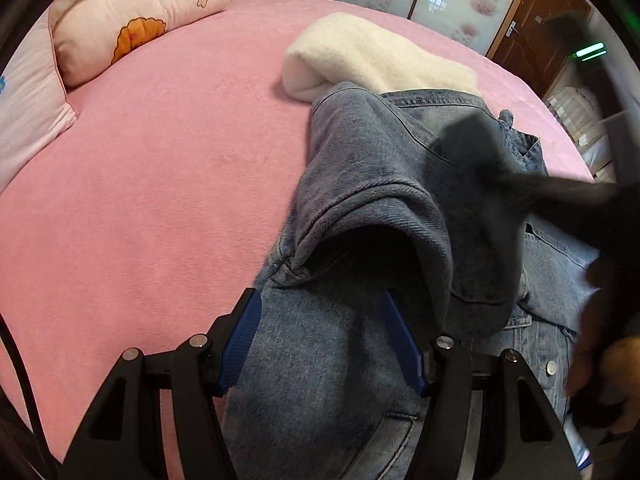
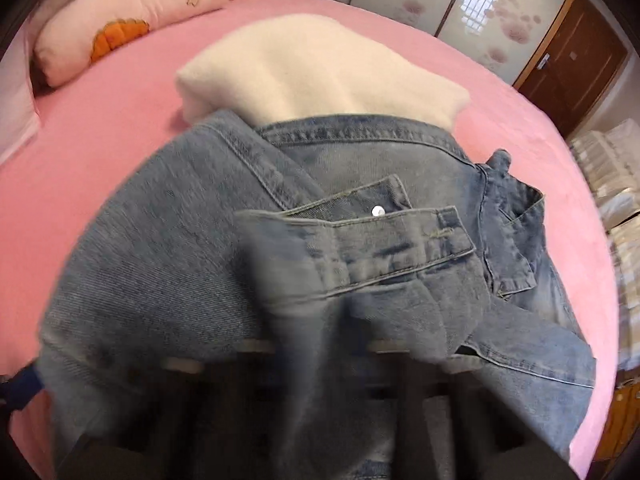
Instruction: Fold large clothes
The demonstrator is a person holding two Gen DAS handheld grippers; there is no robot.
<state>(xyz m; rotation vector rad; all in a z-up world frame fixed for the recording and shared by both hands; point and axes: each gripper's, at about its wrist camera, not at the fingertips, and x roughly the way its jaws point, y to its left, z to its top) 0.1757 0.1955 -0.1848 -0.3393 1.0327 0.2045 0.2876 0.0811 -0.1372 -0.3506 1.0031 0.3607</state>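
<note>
A blue denim jacket [image 1: 360, 200] lies crumpled on the pink bed [image 1: 140, 200]. My left gripper [image 1: 320, 300] stands open just above its near edge, blue pads [image 1: 240, 344] wide apart, a broad band of denim lying between them. A raised fold of the jacket arches over its right finger. In the right wrist view the buttoned sleeve cuff [image 2: 400, 236] lies across the jacket [image 2: 180, 260]. My right gripper [image 2: 348, 332] is motion-blurred and shut, and the sleeve's pleats gather where its fingertips meet. A dark blurred shape [image 1: 520, 178] crosses above the jacket on the right.
A folded cream fleece [image 1: 372, 60] lies behind the jacket, touching its collar. Pink pillows [image 1: 132, 12] sit at the bed's far left. A person's hand [image 1: 600, 360] shows at the right edge. Flowered panels and a brown door [image 1: 536, 40] stand beyond the bed; pale stacked bundles [image 2: 616, 184] sit right.
</note>
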